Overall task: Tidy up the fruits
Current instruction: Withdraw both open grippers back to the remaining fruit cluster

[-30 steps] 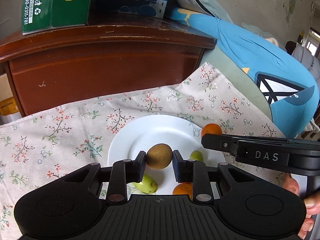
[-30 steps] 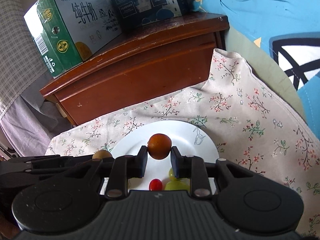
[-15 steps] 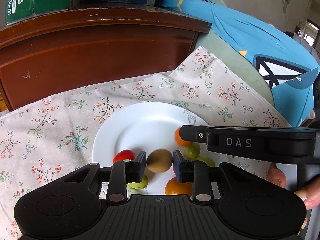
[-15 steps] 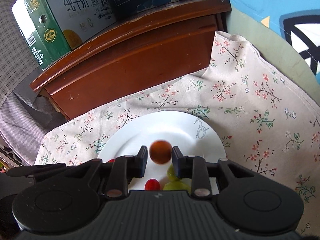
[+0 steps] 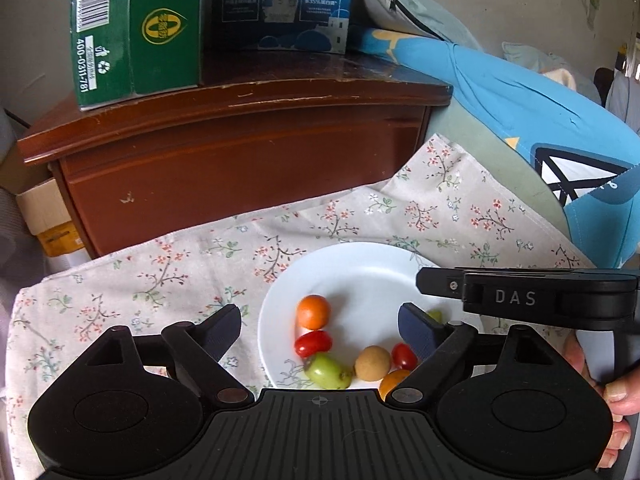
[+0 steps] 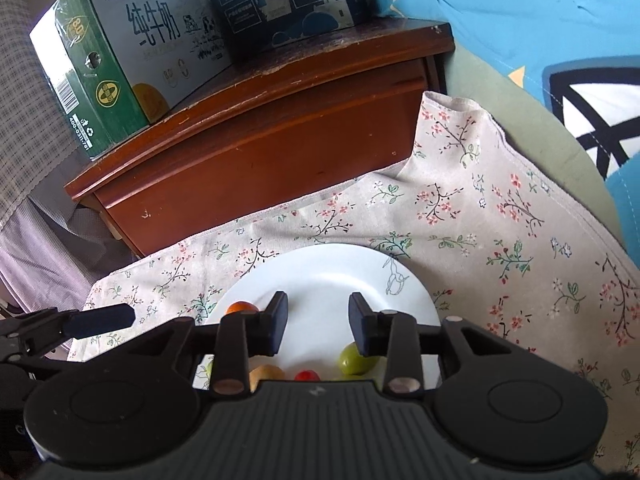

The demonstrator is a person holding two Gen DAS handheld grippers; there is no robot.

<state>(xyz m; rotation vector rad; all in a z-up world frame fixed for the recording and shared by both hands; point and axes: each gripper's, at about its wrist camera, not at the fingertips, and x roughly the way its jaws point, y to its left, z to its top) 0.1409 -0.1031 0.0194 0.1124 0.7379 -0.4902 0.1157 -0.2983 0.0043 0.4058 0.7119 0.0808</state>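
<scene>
Left gripper (image 5: 320, 330): spread wide, empty; kiwi (image 5: 372, 363) released onto plate (image 5: 360, 268) near edge.
Right gripper (image 6: 318, 322): parted, empty; orange fruit (image 6: 241, 307) dropped at plate's left edge.

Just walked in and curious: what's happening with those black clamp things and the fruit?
A person holds the left gripper and right gripper, sorting fruit onto a white plate on a floral cloth. Both jaws are open and empty. An orange fruit, brown fruit and red tomato lie on the plate.
</scene>
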